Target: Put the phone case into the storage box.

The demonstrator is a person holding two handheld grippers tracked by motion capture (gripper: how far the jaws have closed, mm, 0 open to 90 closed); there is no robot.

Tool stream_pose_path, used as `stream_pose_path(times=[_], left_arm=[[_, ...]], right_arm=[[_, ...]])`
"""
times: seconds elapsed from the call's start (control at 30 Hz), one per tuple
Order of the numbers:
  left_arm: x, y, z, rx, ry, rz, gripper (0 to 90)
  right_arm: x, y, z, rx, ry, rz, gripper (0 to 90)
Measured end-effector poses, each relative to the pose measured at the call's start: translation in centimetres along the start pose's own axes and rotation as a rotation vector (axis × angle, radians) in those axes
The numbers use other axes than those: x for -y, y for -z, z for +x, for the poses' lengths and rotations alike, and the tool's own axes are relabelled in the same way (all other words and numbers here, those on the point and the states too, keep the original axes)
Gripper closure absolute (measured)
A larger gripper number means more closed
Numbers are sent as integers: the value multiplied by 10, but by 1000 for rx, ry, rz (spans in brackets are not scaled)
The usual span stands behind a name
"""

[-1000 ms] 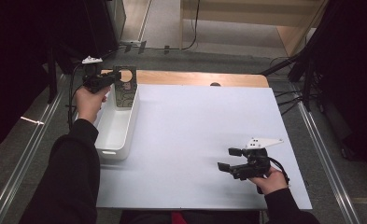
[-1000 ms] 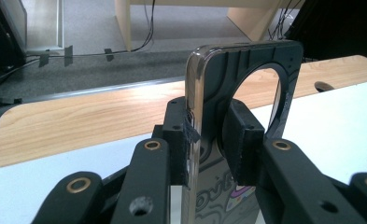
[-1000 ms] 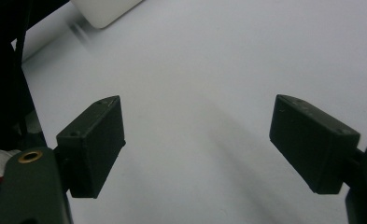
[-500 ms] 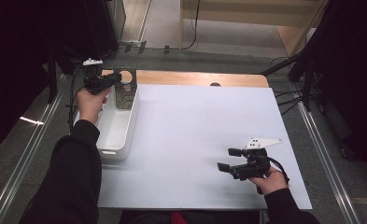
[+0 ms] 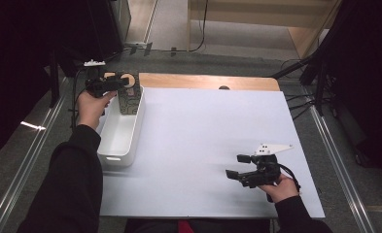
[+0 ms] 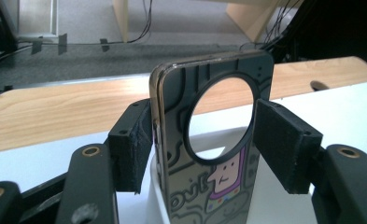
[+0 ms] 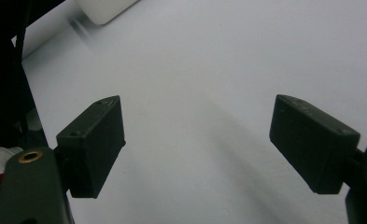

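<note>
Phone case (image 6: 204, 140) with a round cut-out is stood upright against the far wall of the white bin (image 5: 112, 141) at far left. Left gripper (image 5: 112, 83) jaws have just been opening; release appears done, withdrawal remains. Right gripper (image 5: 238, 166) is held open and empty at near right

One phone case (image 6: 204, 140), printed with cartoon figures; one white bin (image 5: 118, 133); two tools, left (image 5: 112, 83) and right (image 5: 238, 166); one desk (image 5: 203, 141).
</note>
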State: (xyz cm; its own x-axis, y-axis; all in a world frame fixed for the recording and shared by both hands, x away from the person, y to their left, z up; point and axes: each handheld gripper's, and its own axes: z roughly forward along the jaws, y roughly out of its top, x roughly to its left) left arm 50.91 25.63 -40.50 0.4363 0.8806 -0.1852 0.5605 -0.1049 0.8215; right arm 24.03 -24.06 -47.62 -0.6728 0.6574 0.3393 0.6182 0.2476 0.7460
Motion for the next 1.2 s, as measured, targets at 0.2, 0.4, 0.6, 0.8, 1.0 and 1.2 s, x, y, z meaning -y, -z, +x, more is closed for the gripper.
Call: stream_pose_path(times=[0.2, 0.4, 0.6, 0.8, 1.0, 1.2], left_arm=[[-1, 6, 3, 4, 20, 10, 343], [-2, 12, 4, -3, 17, 35, 342], [-2, 19, 3, -7, 11, 50, 342], [-2, 28, 2, -25, 6, 68, 342], [-4, 40, 2, 9, 21, 54, 342], [-3, 51, 1, 44, 18, 68, 343]], right_arm=[[-1, 0, -1, -3, 0, 5, 171], [-2, -1, -2, -3, 2, 3, 171], [-3, -2, -3, -2, -1, 2, 171], [-5, -4, -4, -4, 4, 6, 171], [-7, -6, -4, -8, 12, 9, 171], [-8, -7, -4, -9, 13, 13, 172]])
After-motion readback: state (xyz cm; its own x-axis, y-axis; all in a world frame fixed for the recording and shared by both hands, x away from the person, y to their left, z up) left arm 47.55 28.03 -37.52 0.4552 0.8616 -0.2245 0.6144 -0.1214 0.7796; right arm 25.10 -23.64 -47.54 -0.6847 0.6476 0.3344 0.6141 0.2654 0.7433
